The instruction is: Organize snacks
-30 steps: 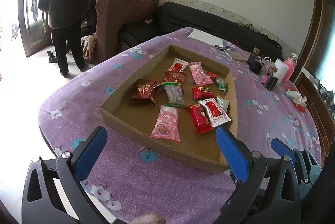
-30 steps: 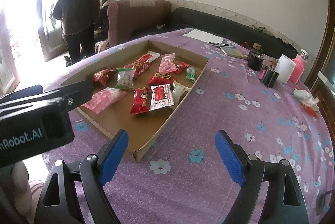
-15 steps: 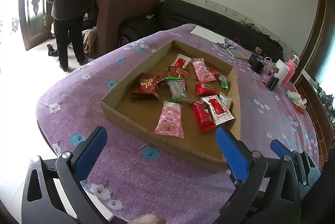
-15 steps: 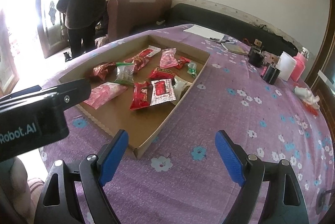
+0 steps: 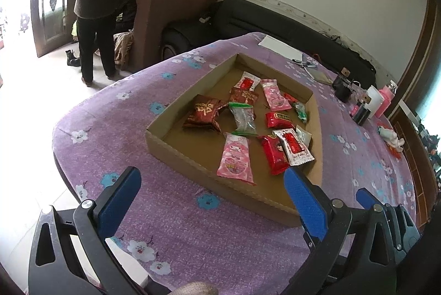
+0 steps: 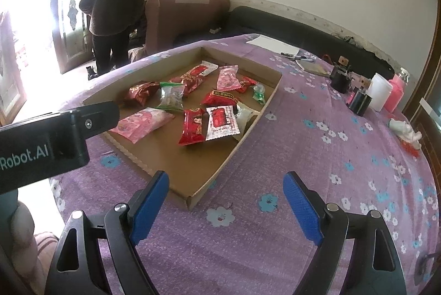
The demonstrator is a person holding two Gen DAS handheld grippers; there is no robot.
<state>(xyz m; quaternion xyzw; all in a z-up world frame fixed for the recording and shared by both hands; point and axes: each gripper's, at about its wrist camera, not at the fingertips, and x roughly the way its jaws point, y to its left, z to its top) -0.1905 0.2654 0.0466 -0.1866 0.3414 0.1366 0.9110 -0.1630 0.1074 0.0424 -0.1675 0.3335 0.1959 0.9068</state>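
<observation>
A shallow cardboard tray [image 5: 176, 154] [image 6: 209, 182] lies on the purple flowered tablecloth [image 5: 193, 234] and holds several snack packets. Among them are a pink packet [image 5: 235, 158] [image 6: 143, 122], a dark red packet [image 5: 205, 111], a clear green-edged bag [image 5: 242, 120] [image 6: 172, 95] and a red-and-white packet [image 5: 293, 146] [image 6: 222, 121]. My left gripper [image 5: 210, 198] is open and empty, above the cloth just in front of the tray's near wall. My right gripper [image 6: 226, 202] is open and empty, over the tray's near corner. The left gripper's body [image 6: 44, 146] shows at the left of the right wrist view.
At the table's far right stand a black cup [image 6: 340, 80], a white container [image 6: 380, 91], a pink bottle [image 6: 397, 92] and a crumpled wrapper [image 6: 408, 132]. Paper [image 6: 273, 44] and pens lie at the back. A person [image 5: 100, 3] stands by the door, beside a brown armchair [image 5: 171, 14].
Both grippers have shifted slightly, so the tray and packets sit a little further right and lower in the left wrist view. The jaws stay open. The person by the door has shifted.
</observation>
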